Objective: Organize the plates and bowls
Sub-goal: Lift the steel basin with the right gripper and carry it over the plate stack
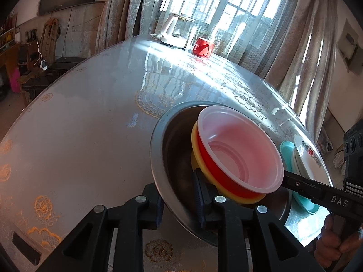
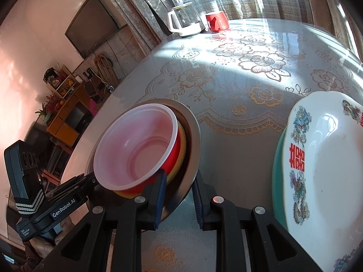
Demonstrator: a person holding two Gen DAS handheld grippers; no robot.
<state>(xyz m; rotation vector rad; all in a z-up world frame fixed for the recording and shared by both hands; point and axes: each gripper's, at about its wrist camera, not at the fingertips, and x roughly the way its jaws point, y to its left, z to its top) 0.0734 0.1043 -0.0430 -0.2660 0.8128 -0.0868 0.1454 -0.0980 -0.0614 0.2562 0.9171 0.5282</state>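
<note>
The left wrist camera is sitting just behind the left gripper [image 1: 179,201], looking forward and downward along its fingers, very near the steel bowl [image 1: 158,149], and facing across the table [image 1: 79,124] toward the window [image 1: 217,4]. The right wrist camera is riding behind the right gripper [image 2: 178,200], tilting downward likewise, close to the same bowl from its opposite side. Both views are sharing the steel bowl, the red bowl [image 1: 238,149] stacked in it, the patterned plate [image 2: 329,158], the kettle [image 1: 174,30] and the red cup [image 1: 203,47]; each is also catching the other gripper at its edge
</note>
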